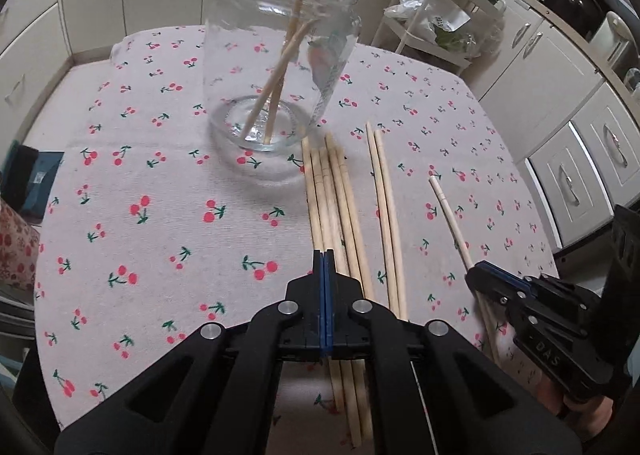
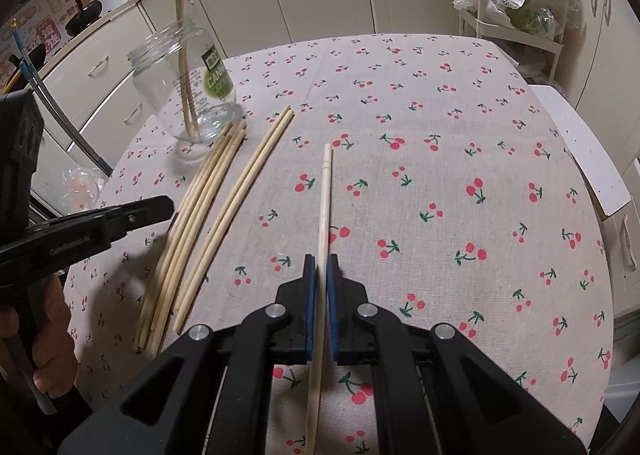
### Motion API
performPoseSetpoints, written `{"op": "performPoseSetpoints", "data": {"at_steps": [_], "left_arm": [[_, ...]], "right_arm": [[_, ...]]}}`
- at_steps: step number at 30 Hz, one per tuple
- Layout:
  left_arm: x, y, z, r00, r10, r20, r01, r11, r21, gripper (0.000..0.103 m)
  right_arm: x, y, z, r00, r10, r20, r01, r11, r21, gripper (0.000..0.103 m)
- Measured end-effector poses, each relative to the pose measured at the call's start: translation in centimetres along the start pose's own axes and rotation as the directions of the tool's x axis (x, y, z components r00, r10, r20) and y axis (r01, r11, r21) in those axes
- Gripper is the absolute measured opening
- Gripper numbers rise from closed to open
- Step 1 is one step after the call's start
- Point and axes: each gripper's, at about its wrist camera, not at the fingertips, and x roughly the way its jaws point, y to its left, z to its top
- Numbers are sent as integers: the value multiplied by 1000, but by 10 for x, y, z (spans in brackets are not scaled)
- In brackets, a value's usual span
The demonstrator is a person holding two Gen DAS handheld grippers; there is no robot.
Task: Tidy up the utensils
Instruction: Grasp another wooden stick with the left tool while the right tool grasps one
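**Single chopstick pinched, jar is the target**

The right tool [image 2: 321, 267] has its blue pads clamped on one pale chopstick [image 2: 325, 195], which runs up the centre of the right wrist view, apart from the others. Whether it is already clear of the cherry-print surface [image 2: 440, 175] I cannot tell. The left tool [image 1: 324, 261] has its pads pressed together with nothing between them, hovering over the bundle of chopsticks [image 1: 332, 195] lying in the middle of its frame.

The glass jar [image 2: 188, 91] stands in the upper left of the right wrist view, with two chopsticks already leaning inside it. A pair of chopsticks [image 2: 248, 183] lies between the bundle and the held one.

The step in hand looks like carrying the held stick to the jar. That would call for lifting, swinging it up-left, tipping it toward vertical, and steering its end through the narrow mouth without bumping the leaning sticks or nudging the jar.
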Motion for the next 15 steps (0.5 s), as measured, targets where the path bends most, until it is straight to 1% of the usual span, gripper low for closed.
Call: {"op": "performPoseSetpoints", "data": {"at_steps": [3,5,10,12,15], "left_arm": [[2,-3,-1,1000,21,7,-21,1000,7,2],[2,-7,-1,998,66,14,-66,997,32,5],[5,-22,-3,991,135,-3,-134,986,103,4],[2,-22,-5,991,134,-16,-132,986,105,4],[-7,-15,-14,992,114,-46,-109,990,93,4]], "right_arm": [[0,0,0,1000,2,2,-2,1000,-2,7],[0,0,-1,1000,3,3,-3,1000,-2,7],[0,1,-1,1000,4,7,-4,1000,1,7],[-1,2,-2,1000,4,10,-4,1000,-1,7],[-2,1,-3,1000,9,4,-9,1000,0,7]]}}
